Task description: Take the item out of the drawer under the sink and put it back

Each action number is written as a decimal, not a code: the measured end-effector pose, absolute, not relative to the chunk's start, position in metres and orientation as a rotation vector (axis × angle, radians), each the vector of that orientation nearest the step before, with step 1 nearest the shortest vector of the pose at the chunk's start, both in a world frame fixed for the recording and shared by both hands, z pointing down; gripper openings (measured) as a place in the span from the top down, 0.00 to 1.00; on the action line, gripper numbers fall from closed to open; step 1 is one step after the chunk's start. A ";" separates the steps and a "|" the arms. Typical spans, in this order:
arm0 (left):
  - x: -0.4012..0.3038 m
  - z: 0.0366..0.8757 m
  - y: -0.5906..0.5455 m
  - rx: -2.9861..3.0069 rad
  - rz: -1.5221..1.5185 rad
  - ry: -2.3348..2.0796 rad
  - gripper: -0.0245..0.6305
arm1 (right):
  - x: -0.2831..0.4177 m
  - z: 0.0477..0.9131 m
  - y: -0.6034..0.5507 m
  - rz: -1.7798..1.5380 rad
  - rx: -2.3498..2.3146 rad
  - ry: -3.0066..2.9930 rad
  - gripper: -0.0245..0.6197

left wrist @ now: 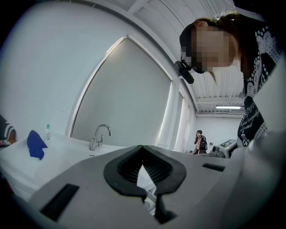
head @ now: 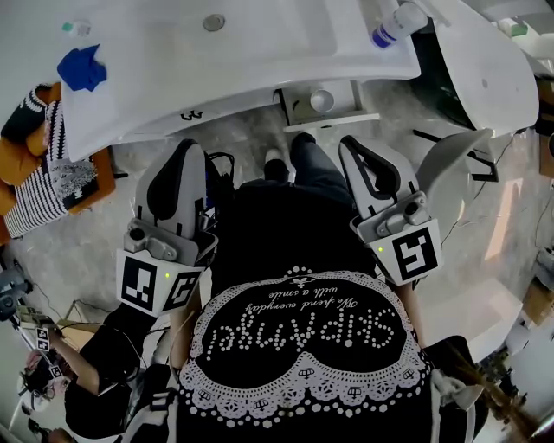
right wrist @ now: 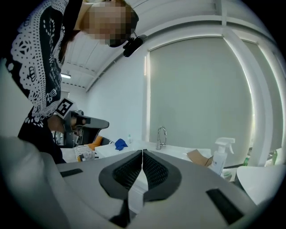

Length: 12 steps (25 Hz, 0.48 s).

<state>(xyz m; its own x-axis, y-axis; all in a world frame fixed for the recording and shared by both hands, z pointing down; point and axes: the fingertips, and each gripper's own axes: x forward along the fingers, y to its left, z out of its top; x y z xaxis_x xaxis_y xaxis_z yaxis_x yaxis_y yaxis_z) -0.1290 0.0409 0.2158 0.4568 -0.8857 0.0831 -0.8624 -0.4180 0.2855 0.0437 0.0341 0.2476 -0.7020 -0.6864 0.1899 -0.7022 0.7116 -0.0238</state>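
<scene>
Nearest the head camera is the person's black shirt (head: 303,260), with both grippers held out from it towards the white sink (head: 260,60). The left gripper (head: 189,147) and the right gripper (head: 351,141) each have their jaws pressed together on nothing.

Beyond them, under the sink's front edge, a small drawer (head: 339,121) stands pulled out. In it lies the item (head: 321,100), pale and round from above. It is too small to tell which way it points or how its long axis runs, and it is well apart from both grippers.

The floor (head: 251,143) is mottled grey. On the sink top are a blue cloth (head: 82,67) at the left and a spray bottle (head: 394,24) at the right. The room's walls are white.
</scene>
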 end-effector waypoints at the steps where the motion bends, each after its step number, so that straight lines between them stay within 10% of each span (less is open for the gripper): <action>1: -0.127 0.216 0.041 2.425 -0.122 -1.491 0.96 | 0.045 0.248 0.034 0.153 1.137 -2.747 0.93; 12: -0.123 0.212 0.042 2.445 -0.153 -1.468 0.96 | 0.049 0.243 0.029 0.199 1.184 -2.746 0.93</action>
